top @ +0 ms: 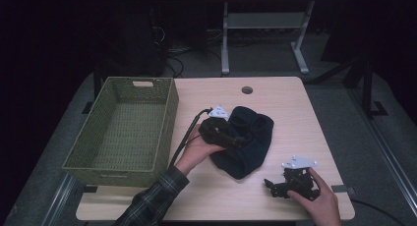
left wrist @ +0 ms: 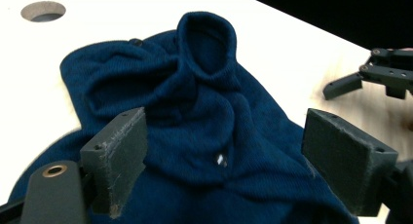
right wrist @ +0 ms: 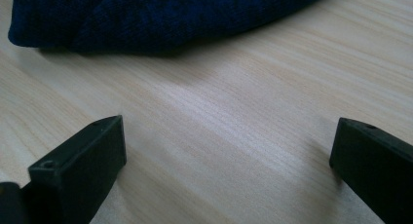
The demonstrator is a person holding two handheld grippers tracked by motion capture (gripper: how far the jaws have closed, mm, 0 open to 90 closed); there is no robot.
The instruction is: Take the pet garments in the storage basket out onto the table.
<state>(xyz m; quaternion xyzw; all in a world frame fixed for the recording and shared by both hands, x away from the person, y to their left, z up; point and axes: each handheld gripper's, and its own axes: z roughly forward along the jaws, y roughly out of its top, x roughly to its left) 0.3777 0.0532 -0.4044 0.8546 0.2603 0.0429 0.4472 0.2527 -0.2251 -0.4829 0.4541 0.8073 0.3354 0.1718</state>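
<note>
A: High view, left to right: what's at nine o'clock?

B: A green woven basket (top: 123, 132) on the tabletop (top: 295, 113), nothing inside it.

A: And the centre?

B: A dark blue knit garment (top: 248, 142), bunched, lying beside the basket. The left hand-held gripper (top: 231, 137) sits at its nine o'clock edge, jaws spread over the cloth, not clenched.

A: Four o'clock?

B: The right hand-held gripper (top: 275, 185), released, near the tabletop, holding nothing.

A: Progress?

B: Probably early: the garment isn't grasped and hasn't reached the basket.
</note>
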